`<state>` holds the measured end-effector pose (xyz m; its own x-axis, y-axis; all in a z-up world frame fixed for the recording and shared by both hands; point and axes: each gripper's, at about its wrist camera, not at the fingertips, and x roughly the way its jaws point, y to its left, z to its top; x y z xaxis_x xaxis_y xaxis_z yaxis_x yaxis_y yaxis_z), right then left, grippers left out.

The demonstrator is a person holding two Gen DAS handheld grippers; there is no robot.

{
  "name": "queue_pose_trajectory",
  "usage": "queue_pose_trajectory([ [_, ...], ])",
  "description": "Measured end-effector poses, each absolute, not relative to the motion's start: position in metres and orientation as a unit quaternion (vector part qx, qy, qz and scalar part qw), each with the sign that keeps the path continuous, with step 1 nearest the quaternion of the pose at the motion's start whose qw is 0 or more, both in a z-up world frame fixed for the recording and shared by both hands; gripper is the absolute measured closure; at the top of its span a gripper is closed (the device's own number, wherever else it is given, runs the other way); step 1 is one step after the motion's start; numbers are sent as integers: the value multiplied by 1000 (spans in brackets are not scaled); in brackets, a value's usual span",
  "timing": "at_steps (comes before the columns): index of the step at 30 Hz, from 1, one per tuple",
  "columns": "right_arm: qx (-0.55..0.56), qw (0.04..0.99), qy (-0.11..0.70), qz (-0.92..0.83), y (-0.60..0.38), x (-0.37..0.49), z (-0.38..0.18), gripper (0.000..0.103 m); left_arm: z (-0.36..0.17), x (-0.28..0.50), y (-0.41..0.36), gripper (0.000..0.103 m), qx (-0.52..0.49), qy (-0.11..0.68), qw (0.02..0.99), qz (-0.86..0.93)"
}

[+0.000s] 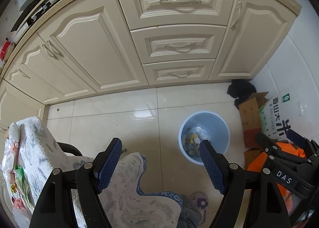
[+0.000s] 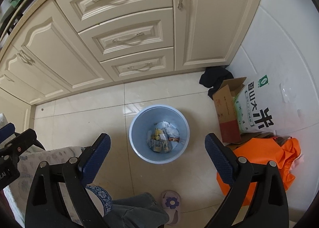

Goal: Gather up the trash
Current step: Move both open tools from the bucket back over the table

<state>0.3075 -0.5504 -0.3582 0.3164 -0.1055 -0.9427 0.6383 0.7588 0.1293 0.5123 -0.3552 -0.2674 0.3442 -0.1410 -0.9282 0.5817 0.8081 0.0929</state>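
Observation:
A light blue waste bin (image 1: pixel 203 114) (image 2: pixel 159 107) stands on the tiled floor and holds yellow wrappers and crumpled white paper (image 2: pixel 162 138) at its bottom. My right gripper (image 2: pixel 157 136) hangs right above the bin, open wide with nothing between its blue pads. My left gripper (image 1: pixel 160 142) is open and empty too, over the edge of a grey-white cloth-covered seat (image 1: pixel 49 148), left of the bin. Plastic bags and a green wrapper (image 1: pixel 20 180) lie on that seat at the far left. Each gripper shows in the other's view: the right gripper (image 1: pixel 278 136), the left gripper (image 2: pixel 19 131).
Cream cabinets (image 2: pixel 123 36) with drawers line the back. An open cardboard box (image 2: pixel 227 108), a white rice sack (image 2: pixel 257 104), an orange bag (image 2: pixel 259 160) and a black cloth (image 2: pixel 213 76) crowd the right corner. A person's trouser leg and flowered slipper (image 2: pixel 171 202) are below the bin.

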Motion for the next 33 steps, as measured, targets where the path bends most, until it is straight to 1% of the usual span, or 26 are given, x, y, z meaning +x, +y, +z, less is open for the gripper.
queue_pose_trajectory([
  [11,245,783,516,-246,-544,285,-331,6,-237,484,-340,27,206,512,801,-231],
  [19,228,812,488,-225,-515,270,-291,6,-197,444,-301,27,192,494,818,-222],
  [26,200,841,469,-181,-465,267,-254,6,-155,407,-234,27,165,478,841,-193],
  [33,163,871,446,-130,-405,259,-216,6,-112,360,-150,27,124,459,868,-142],
])
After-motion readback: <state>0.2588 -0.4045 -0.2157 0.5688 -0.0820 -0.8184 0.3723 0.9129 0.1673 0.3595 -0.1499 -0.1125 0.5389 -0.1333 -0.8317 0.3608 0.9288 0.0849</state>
